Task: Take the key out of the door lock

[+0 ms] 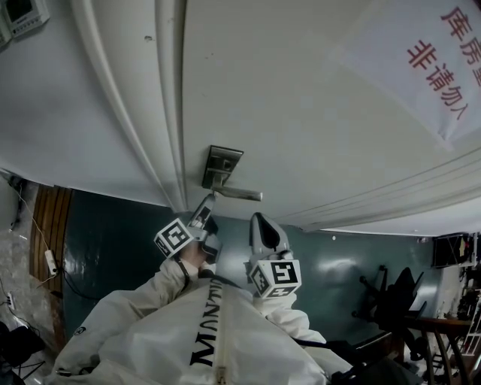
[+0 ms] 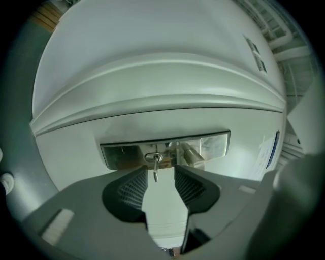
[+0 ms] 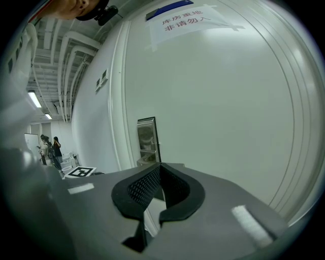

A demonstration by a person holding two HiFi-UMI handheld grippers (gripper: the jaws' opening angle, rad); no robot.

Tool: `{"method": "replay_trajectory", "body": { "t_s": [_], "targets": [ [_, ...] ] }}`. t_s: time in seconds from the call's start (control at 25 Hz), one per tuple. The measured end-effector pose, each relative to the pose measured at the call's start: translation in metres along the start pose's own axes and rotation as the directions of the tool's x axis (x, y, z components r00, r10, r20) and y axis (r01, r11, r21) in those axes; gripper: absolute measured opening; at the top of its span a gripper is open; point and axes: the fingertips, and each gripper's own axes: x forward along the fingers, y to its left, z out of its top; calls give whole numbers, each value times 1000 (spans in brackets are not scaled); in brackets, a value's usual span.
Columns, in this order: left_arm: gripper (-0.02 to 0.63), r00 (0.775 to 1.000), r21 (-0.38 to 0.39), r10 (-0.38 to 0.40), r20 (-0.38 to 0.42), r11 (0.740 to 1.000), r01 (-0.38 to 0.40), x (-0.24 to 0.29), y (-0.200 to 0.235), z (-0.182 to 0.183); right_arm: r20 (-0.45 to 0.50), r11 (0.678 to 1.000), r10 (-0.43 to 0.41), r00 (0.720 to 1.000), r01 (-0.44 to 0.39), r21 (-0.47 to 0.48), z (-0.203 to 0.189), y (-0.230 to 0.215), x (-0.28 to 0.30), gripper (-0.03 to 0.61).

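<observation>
Items in view, by count. One door (image 1: 301,90), bearing one metal lock plate (image 1: 221,167), one lever handle (image 1: 242,194) and one key (image 2: 155,170). One paper notice (image 1: 428,60) with red print is fixed to the door. Two grippers: the left gripper (image 2: 161,175) and the right gripper (image 3: 160,170), each with two jaws, four jaws in all. Two marker cubes, one per gripper: the left cube (image 1: 174,238) and the right cube (image 1: 276,277). One wall panel (image 1: 22,15) at the upper left corner. One black office chair (image 1: 391,297). Two distant persons, the nearer person (image 3: 55,147) and the farther person (image 3: 44,147). Two ceiling strip lights, the first light (image 3: 34,99) and the second light (image 3: 48,116).
</observation>
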Motion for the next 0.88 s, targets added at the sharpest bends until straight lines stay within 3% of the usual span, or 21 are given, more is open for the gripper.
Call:
{"method": "replay_trajectory", "body": {
  "t_s": [0.48, 0.88],
  "targets": [
    [149, 1000, -36, -24, 7, 999, 24, 20, 2, -2, 3, 1000, -4, 1000, 4, 12, -2, -4, -6, 2],
    [58, 1000, -14, -13, 9, 1000, 13, 27, 5, 1, -2, 1000, -12, 1000, 12, 20, -6, -8, -8, 1]
  ]
}}
